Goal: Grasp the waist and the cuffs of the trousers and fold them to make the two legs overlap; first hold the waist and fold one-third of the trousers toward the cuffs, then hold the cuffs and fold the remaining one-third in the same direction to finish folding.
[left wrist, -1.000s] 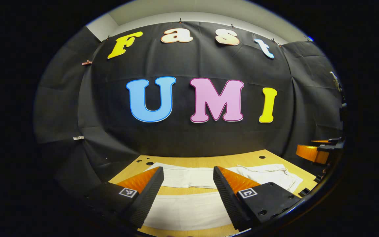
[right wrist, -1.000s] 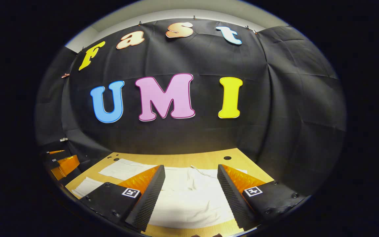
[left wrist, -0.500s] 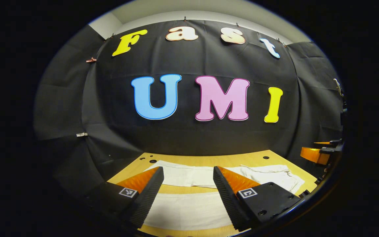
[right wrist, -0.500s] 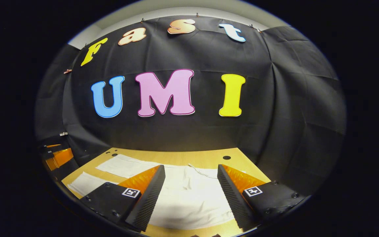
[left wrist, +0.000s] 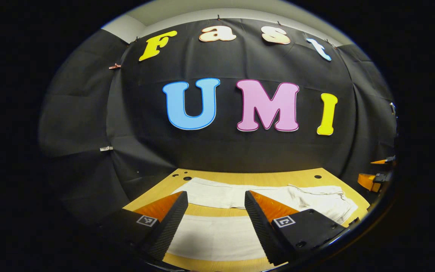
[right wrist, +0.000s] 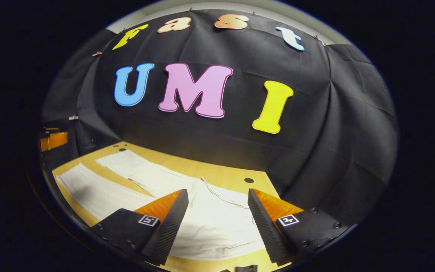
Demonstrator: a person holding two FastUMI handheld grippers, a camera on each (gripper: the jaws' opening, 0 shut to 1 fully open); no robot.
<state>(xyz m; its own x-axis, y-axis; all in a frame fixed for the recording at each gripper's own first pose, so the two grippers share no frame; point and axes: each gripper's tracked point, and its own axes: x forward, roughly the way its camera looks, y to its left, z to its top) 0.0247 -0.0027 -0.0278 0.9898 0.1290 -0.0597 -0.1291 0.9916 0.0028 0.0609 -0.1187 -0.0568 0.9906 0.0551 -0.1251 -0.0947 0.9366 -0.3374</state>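
Lying spread, trousers [left wrist: 217, 238], drawstring [right wrist: 217, 195] beside right claw [right wrist: 217, 223]

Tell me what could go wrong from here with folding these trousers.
1. The trousers lie flat on the table, so the open right gripper over the waist end may pinch only the top layer.
2. The loose drawstring at the waist could snag or get caught instead of the cloth.
3. The two legs are spread with bare table between them; the open left gripper hovers over the near leg, so uneven lifts could leave them misaligned.
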